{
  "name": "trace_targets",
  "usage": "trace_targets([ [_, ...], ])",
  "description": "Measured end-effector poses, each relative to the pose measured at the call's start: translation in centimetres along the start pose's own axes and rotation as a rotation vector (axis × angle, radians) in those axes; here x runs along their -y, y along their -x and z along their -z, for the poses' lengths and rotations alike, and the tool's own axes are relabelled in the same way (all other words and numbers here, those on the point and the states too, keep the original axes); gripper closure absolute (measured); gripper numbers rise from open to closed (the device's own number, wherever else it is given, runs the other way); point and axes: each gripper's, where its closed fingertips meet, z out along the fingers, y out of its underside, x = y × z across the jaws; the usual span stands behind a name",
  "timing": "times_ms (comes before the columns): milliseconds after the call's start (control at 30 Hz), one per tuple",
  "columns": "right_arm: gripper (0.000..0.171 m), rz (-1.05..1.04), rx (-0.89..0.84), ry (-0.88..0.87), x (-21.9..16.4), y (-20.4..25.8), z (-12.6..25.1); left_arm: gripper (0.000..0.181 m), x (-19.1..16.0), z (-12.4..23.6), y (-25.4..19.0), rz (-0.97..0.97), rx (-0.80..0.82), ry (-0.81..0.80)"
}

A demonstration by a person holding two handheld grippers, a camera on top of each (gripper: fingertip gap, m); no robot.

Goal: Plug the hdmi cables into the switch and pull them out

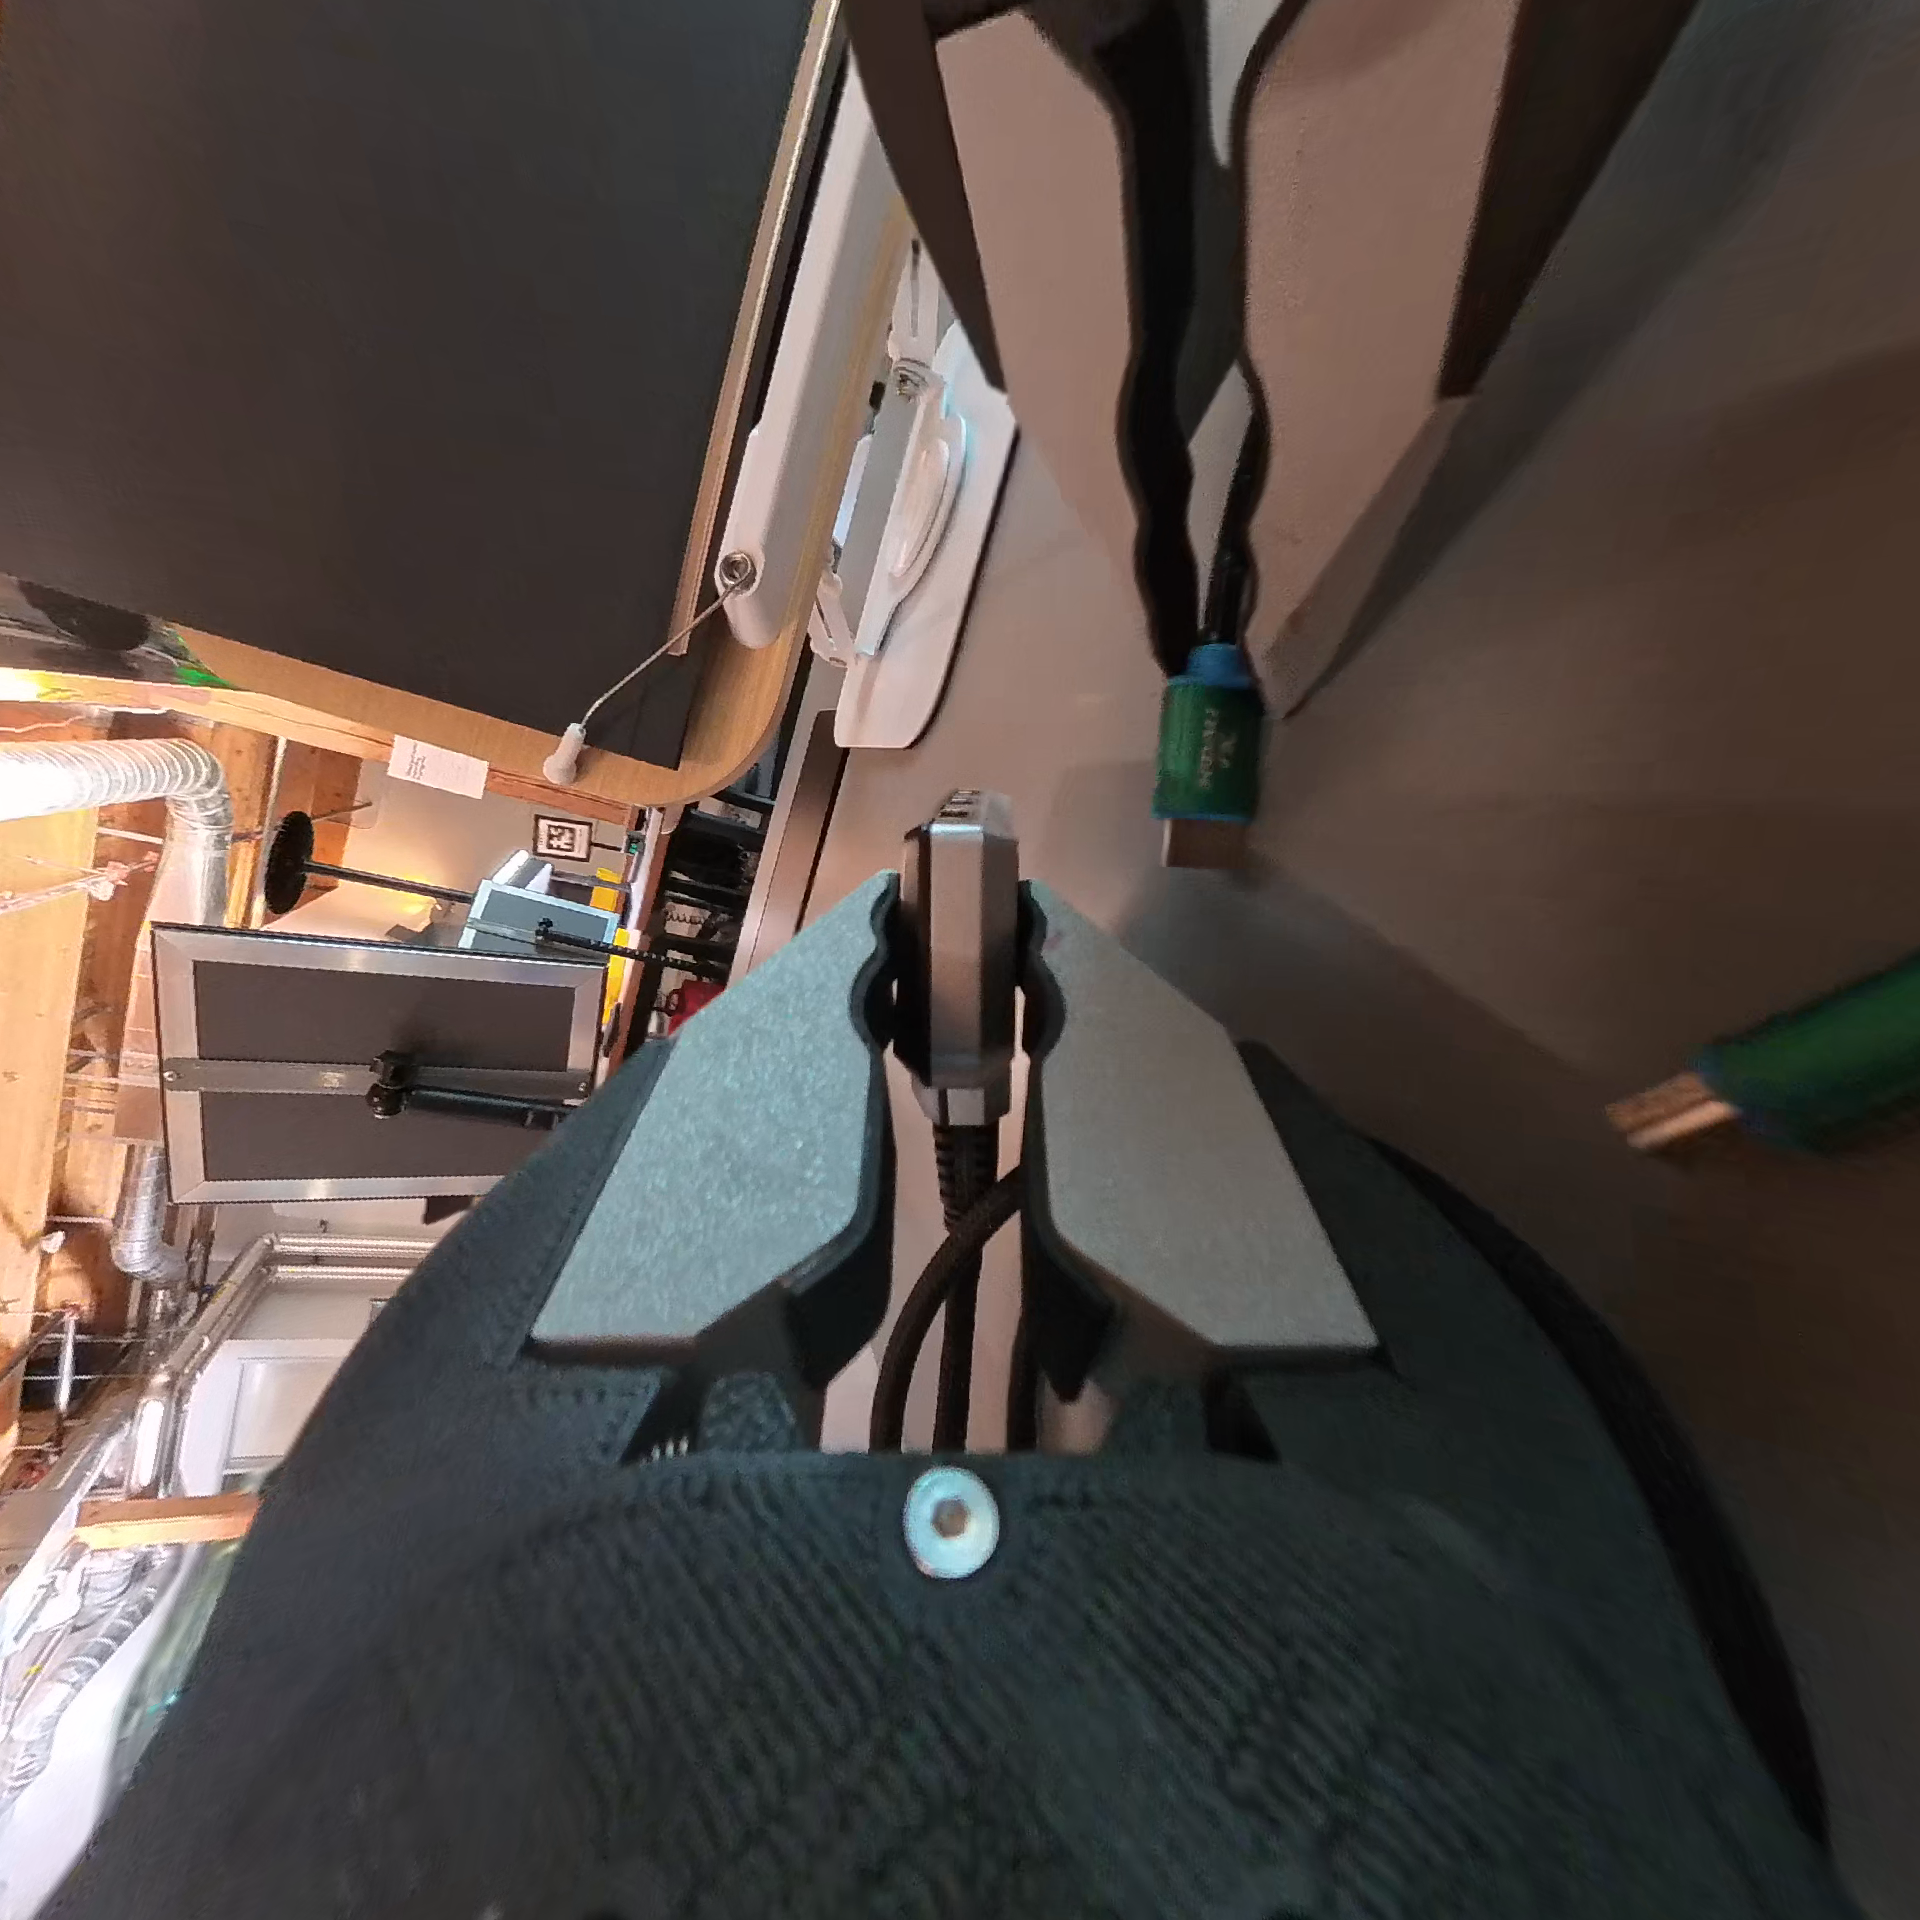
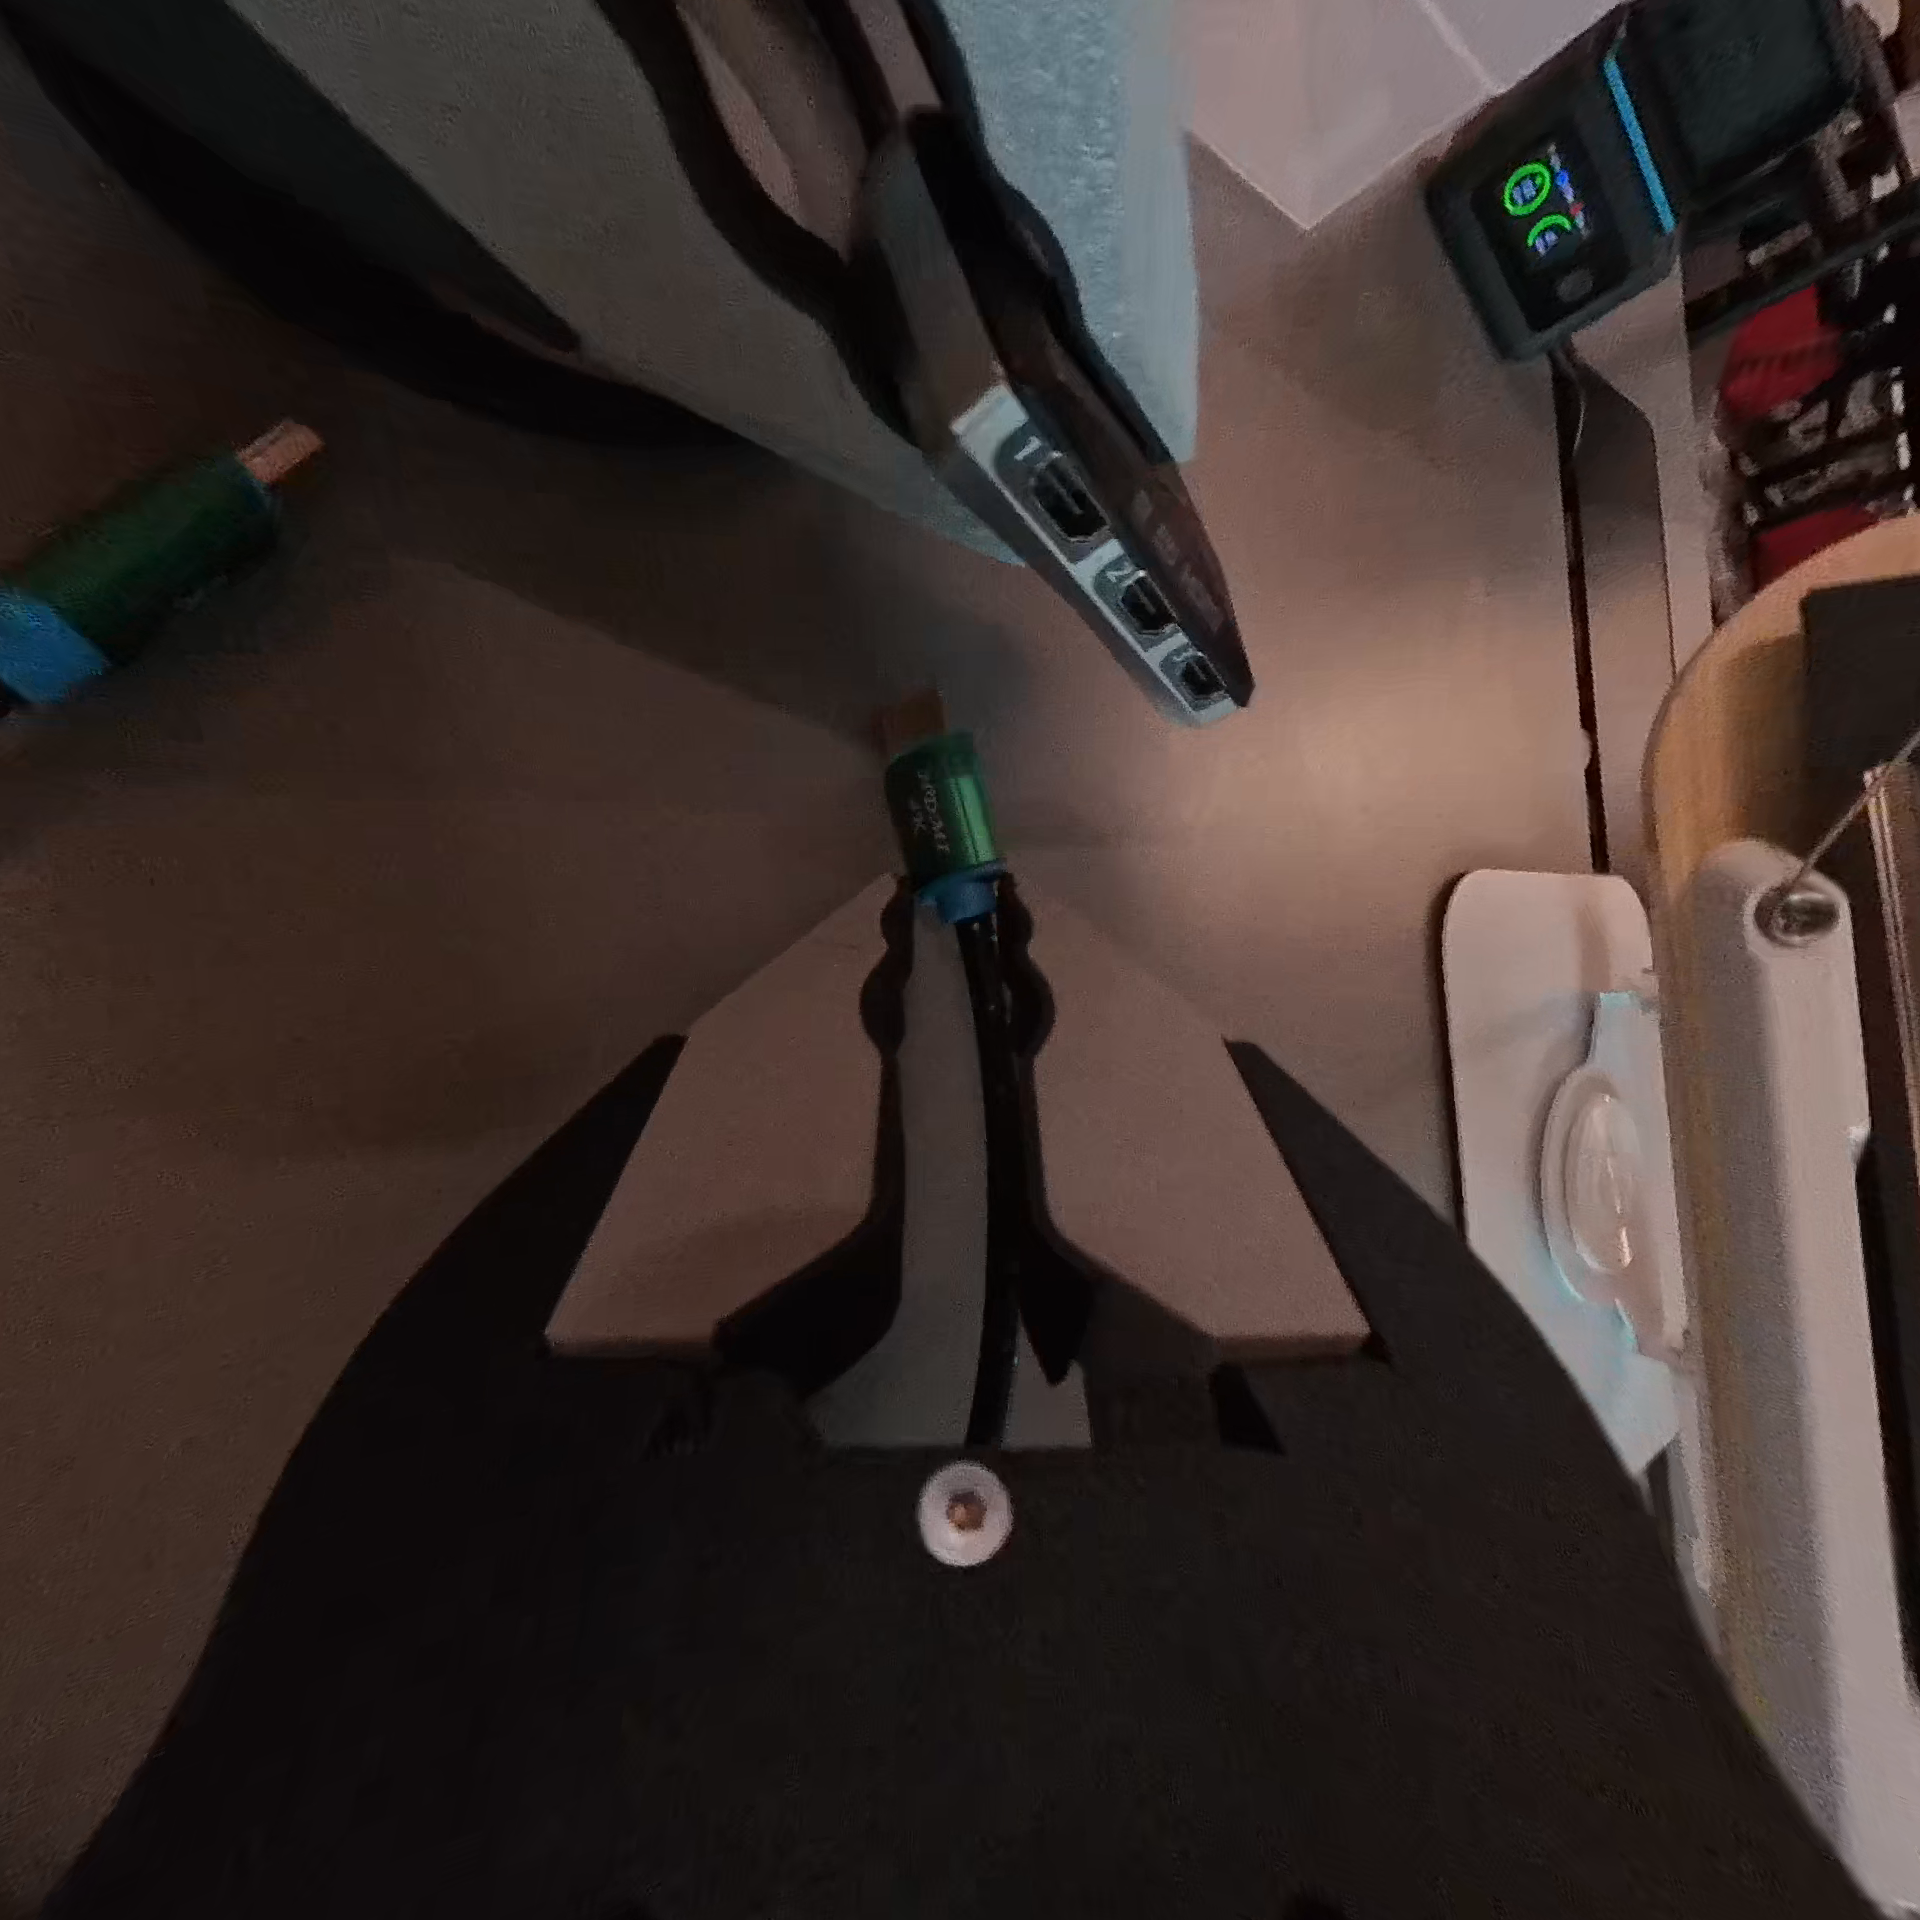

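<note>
— Left wrist view first, reading from its left edge: what do you make out?
— Far left is a cluttered room with a framed dark panel (image 1: 379, 1075) on a bracket. Next comes a wood-edged dark board (image 1: 416, 312), then a white holder (image 1: 914, 540) lying on the grey table (image 1: 1558, 831).
— And the claw?
— The left gripper (image 1: 961, 966) is clamped on the switch (image 1: 958, 935), a grey metal box held edge-on between both jaws. Its braided black lead (image 1: 951, 1226) runs back between the fingers.
— Further right?
— A green HDMI plug (image 1: 1207, 753) hangs just beyond the switch, metal tip not touching it, carried by the right gripper (image 1: 1195, 613) coming from above. At the far right a second green HDMI plug (image 1: 1808, 1081) lies loose on the table.
— Now the right wrist view, same order.
— That loose plug (image 2: 145, 561) sits far left, with a blue collar behind the green shell. In the middle, the right gripper (image 2: 961, 914) pinches the first plug (image 2: 935, 805) at its blue collar, the black cable (image 2: 992, 1143) trailing back between narrow jaws. Just beyond its tip is the switch (image 2: 1101, 561), three empty ports facing the camera, nothing plugged in.
— Right side?
— A small device with a lit screen (image 2: 1548, 229) near the top, then the white holder (image 2: 1538, 1143) and the board's wooden edge (image 2: 1704, 727).
</note>
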Motion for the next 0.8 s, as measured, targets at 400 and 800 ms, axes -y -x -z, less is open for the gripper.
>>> trace_targets([
  [400, 0.162, -0.692, 0.413, -0.154, 1.1, -0.9, 2.9, 0.163, 0.0, -0.2, 0.2, -0.275, 0.108, 0.034],
  [800, 0.165, -1.002, 0.834, -0.374, 4.1, 0.3, 6.5, 0.163, 2.1, 1.0, 1.7, -0.340, 0.219, -0.096],
])
